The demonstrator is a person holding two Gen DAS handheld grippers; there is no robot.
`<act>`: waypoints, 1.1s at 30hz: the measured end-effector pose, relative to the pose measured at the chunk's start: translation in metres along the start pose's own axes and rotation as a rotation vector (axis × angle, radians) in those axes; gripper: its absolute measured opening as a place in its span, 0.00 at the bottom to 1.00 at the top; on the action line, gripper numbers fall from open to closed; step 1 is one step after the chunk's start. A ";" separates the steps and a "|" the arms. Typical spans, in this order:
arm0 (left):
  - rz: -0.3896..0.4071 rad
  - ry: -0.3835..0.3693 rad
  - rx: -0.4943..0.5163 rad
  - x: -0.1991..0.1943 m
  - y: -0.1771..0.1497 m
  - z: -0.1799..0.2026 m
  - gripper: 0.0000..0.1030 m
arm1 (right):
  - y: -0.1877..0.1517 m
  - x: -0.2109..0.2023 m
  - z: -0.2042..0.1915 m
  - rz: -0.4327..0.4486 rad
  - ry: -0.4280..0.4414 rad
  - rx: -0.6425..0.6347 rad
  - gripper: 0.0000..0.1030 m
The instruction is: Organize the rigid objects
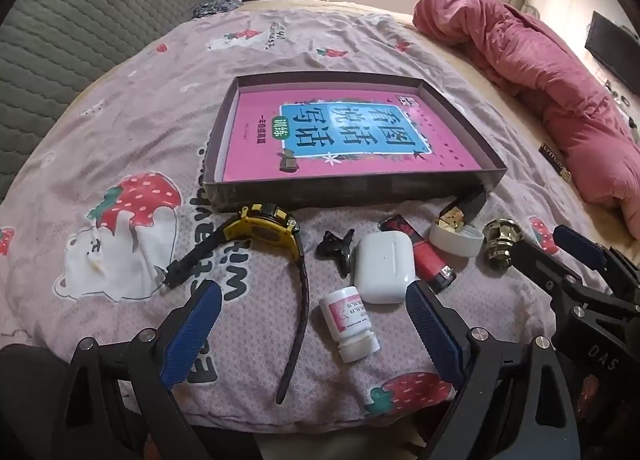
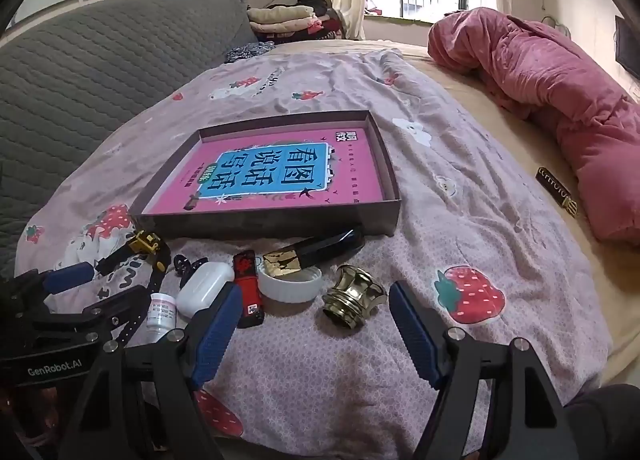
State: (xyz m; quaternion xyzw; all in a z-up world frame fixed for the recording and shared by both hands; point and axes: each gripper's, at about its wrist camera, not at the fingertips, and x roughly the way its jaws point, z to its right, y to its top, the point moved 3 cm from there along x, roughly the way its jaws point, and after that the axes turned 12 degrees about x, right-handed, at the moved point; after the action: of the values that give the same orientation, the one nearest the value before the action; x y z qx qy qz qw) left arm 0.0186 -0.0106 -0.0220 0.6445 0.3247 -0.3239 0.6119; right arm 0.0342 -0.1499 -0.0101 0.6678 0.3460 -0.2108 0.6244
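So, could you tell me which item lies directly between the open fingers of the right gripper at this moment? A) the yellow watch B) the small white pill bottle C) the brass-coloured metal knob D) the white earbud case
C: in the right wrist view the brass-coloured metal knob lies on the bedspread just ahead of the open right gripper, while the earbud case, watch and pill bottle lie off to its left.

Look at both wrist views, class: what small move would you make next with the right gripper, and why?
Probably ease the open right gripper forward and down around the brass knob. It lies on the bedspread nearly between the fingers, apart from the white cap, while the shallow box beyond holds only a pink book.
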 end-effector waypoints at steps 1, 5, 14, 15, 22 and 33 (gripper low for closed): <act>0.000 -0.002 0.001 0.000 0.000 0.000 0.91 | 0.000 -0.001 0.002 0.000 0.002 0.003 0.73; 0.004 -0.005 0.001 -0.002 0.001 0.000 0.91 | 0.001 -0.001 0.005 0.002 0.001 0.004 0.73; 0.004 -0.013 0.002 -0.002 0.002 0.000 0.91 | 0.001 0.000 0.005 0.000 -0.002 0.005 0.73; 0.005 -0.013 0.001 -0.002 0.002 0.000 0.91 | 0.001 -0.001 0.005 0.000 -0.002 0.005 0.73; 0.001 -0.013 0.003 -0.001 0.002 0.000 0.91 | 0.000 -0.001 0.005 -0.001 -0.002 0.007 0.73; 0.000 -0.012 0.004 0.000 0.002 0.000 0.91 | 0.000 0.001 0.004 -0.002 0.005 0.000 0.73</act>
State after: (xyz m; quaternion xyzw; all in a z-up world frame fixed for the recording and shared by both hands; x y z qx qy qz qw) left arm 0.0200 -0.0106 -0.0213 0.6437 0.3202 -0.3284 0.6126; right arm 0.0350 -0.1540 -0.0113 0.6681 0.3482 -0.2096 0.6233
